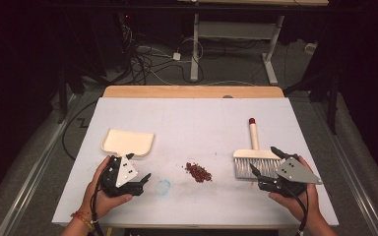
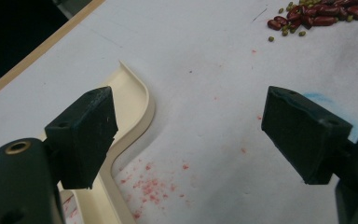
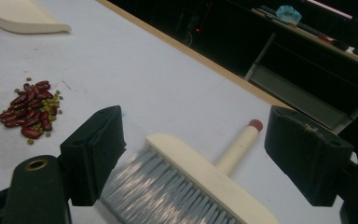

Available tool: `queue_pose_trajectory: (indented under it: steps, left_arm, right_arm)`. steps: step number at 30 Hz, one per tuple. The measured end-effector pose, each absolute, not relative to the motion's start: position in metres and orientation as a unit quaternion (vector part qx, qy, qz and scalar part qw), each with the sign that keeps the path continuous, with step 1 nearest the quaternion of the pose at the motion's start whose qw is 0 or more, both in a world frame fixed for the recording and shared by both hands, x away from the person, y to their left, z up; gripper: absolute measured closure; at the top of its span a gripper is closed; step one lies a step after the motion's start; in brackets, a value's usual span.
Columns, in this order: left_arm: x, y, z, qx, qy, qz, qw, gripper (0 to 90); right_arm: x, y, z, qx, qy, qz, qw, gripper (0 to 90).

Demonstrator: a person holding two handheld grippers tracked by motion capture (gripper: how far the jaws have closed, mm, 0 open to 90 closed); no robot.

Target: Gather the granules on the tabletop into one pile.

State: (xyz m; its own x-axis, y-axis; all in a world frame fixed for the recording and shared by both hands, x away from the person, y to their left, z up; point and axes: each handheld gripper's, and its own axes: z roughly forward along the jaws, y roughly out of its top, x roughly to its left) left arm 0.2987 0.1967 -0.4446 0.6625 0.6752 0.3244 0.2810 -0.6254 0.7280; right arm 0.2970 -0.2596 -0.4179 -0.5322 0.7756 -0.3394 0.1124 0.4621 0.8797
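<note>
Resting on the white table (image 1: 197, 118), cream dustpan (image 1: 127, 141) at your left gripper (image 1: 138, 169), jaws wide, brush (image 1: 254, 158) between your right gripper's (image 1: 265, 160) wide-spread jaws, untouched, bean pile (image 1: 198, 172) mid-table between them.

The dustpan (image 1: 127, 141) is seen to be of smooth cream plastic with a faint sheen, and the brush (image 1: 254, 158) is given a pale matt head and handle, perhaps painted wood, with fine grey bristles. The beans (image 3: 30, 111) are glossy and dark red, mixed with small dull green ones, and are laid on a matt white table (image 1: 202, 118) edged in light wood. The jaws of both grippers are faced in matt black, slightly scuffed pads.
</note>
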Motion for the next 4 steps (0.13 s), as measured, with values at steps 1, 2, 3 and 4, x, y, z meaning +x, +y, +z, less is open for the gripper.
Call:
queue_pose_trajectory:
  steps: [1,2,3,4]
  left_arm:
    - [0.2992,0.1965,-0.4449,0.849,0.283,0.299,0.331,17.4]
    - [0.2997,0.1965,-0.4449,0.85,0.282,0.299,0.329,17.3]
    - [0.3004,0.1962,-0.445,0.851,0.283,0.299,0.328,17.4]
    - [0.3012,0.196,-0.4451,0.851,0.283,0.299,0.326,17.4]
  right_arm:
    - [0.2967,-0.259,-0.4182,0.29,0.763,0.429,0.386,20.5]
    - [0.2964,-0.2581,-0.4186,0.286,0.765,0.426,0.389,20.5]
    - [0.2962,-0.2577,-0.419,0.285,0.766,0.424,0.39,20.5]
    - [0.2962,-0.2579,-0.4194,0.284,0.766,0.424,0.39,20.5]
